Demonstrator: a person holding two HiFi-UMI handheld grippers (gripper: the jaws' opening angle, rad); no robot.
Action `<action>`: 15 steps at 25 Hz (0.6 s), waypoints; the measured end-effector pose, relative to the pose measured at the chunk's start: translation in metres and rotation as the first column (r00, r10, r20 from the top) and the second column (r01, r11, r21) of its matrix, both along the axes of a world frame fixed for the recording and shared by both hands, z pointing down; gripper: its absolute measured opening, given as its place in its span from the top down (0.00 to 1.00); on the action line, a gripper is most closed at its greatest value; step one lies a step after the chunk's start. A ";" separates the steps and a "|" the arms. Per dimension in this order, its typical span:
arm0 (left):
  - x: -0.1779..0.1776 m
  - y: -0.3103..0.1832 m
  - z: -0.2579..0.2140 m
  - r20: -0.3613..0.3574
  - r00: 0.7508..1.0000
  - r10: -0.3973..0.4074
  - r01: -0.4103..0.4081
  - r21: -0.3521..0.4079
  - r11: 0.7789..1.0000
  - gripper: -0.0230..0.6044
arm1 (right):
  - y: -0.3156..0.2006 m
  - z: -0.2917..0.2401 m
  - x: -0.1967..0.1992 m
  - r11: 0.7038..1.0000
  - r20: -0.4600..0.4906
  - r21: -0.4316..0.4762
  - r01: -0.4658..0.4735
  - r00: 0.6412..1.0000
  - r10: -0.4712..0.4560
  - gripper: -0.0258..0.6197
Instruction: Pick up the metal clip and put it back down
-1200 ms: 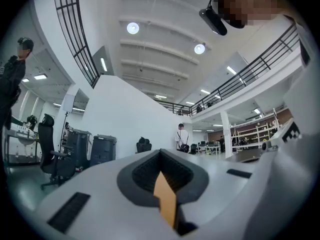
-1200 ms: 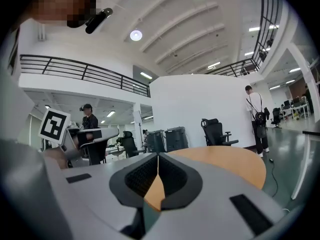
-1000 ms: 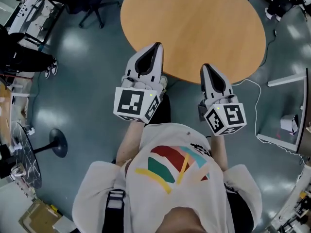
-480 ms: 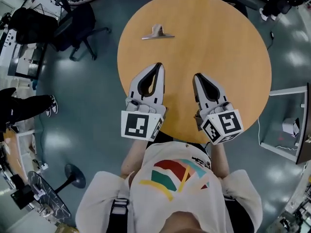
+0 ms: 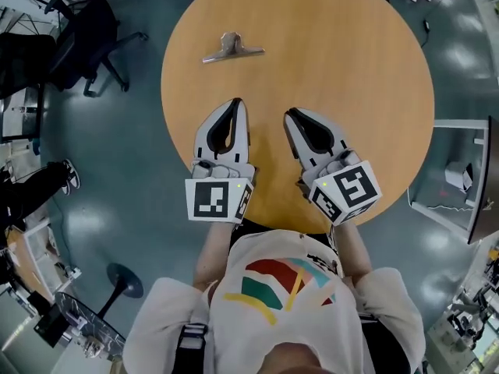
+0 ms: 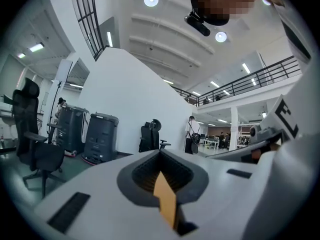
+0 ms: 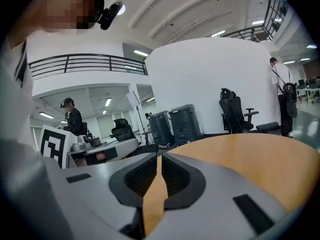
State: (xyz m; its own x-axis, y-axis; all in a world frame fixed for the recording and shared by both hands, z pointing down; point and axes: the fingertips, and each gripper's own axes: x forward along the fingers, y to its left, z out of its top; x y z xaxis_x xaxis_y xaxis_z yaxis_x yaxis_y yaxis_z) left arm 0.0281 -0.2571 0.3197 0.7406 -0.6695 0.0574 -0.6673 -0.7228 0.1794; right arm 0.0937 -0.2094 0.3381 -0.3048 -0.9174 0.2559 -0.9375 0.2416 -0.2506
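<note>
The metal clip (image 5: 231, 49) lies on the far left part of the round wooden table (image 5: 351, 68), silver, with its handles up. My left gripper (image 5: 237, 102) hovers over the table's near part, shut with nothing in it, its tips a short way in front of the clip. My right gripper (image 5: 289, 114) is beside it to the right, also shut and empty. In the left gripper view the left gripper (image 6: 160, 153) has its jaws together. The right gripper view shows the right gripper (image 7: 160, 157) closed above the table top (image 7: 250, 159). Neither gripper view shows the clip.
A black office chair (image 5: 86, 37) stands on the floor left of the table. A white stand (image 5: 448, 209) and cable are on the right. Dark bins (image 6: 100, 136), chairs and standing people (image 7: 281, 91) are farther off in the room.
Both grippers have moved forward from the table's near edge to over its top. The clip, at the picture's top edge before, now shows fully and closer to the left gripper.
</note>
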 end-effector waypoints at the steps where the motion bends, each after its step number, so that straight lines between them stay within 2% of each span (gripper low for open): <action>1: 0.000 -0.004 0.005 -0.001 1.000 -0.008 0.008 -0.009 1.000 0.89 | -0.007 0.004 -0.001 1.000 0.002 -0.002 0.006 1.000 -0.006 0.93; 4: -0.006 -0.015 0.025 0.003 1.000 -0.029 0.029 -0.037 0.999 0.89 | -0.036 0.016 -0.006 0.999 -0.026 0.023 0.025 0.999 -0.024 0.92; 6: -0.008 -0.025 0.040 0.009 0.999 -0.048 0.049 -0.051 0.998 0.89 | -0.064 0.031 -0.003 0.999 -0.057 0.036 0.007 0.998 -0.005 0.59; 7: -0.011 -0.033 0.047 0.010 0.998 -0.063 0.063 -0.053 0.997 0.89 | -0.080 0.041 0.000 0.999 -0.069 0.038 -0.012 0.998 0.014 0.54; 9: -0.020 -0.048 0.062 0.017 0.995 -0.103 0.104 -0.059 0.993 0.89 | -0.117 0.062 0.004 0.998 -0.059 0.020 -0.052 0.997 0.053 0.52; 11: -0.031 -0.064 0.079 0.026 0.990 -0.139 0.140 -0.079 0.987 0.89 | -0.157 0.084 0.005 0.996 -0.004 -0.014 -0.093 0.996 0.093 0.52; 13: -0.037 -0.078 0.096 0.027 0.988 -0.149 0.151 -0.103 0.983 0.89 | -0.198 0.107 0.004 0.991 0.033 -0.054 -0.122 0.992 0.124 0.53; 15: -0.040 -0.087 0.113 0.029 0.989 -0.146 0.149 -0.119 0.982 0.89 | -0.231 0.132 0.002 0.985 0.023 -0.096 -0.140 0.989 0.143 0.53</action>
State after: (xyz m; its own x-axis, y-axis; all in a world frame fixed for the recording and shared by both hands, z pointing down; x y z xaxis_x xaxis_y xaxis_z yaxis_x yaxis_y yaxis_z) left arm -0.0122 -0.3445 0.4328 0.6321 -0.7585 0.1586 -0.7694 -0.5899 0.2449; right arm 0.0960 -0.4401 0.4703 -0.1822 -0.9241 0.3358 -0.9524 0.0809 -0.2940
